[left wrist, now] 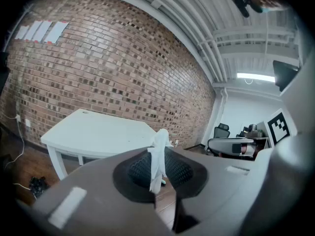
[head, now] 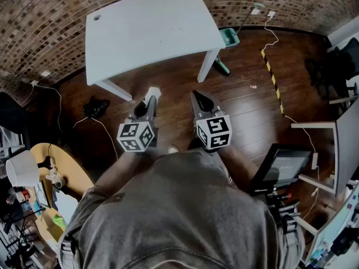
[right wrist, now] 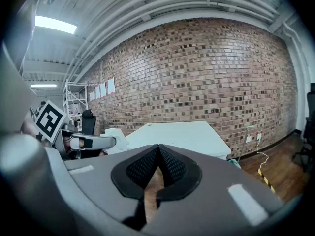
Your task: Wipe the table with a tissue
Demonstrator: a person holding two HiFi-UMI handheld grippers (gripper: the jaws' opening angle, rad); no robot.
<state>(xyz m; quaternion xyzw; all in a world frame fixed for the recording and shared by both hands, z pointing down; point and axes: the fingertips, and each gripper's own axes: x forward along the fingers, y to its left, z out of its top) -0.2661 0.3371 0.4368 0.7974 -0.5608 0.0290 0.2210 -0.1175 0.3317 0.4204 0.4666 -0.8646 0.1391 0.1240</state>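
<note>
Tissue gripped, facing the table (head: 151,29).
My left tool (head: 149,102) clamps the tissue (left wrist: 158,161), standing upright, long axis vertical; my right tool (right wrist: 157,163) sits closed, empty.

Surroundings: a curved brick wall (head: 50,15) bounds a dark wooden floor (head: 247,111). On the floor lie a teal long-handled pan (head: 229,36), a yellow-and-black striped strip (head: 271,74), a white cable (head: 272,35) and a black bundle (head: 95,106). Lower left – a round yellow side table (head: 78,178) beside a white lampshade (head: 22,168). Lower right – a dark screen (head: 283,164).
</note>
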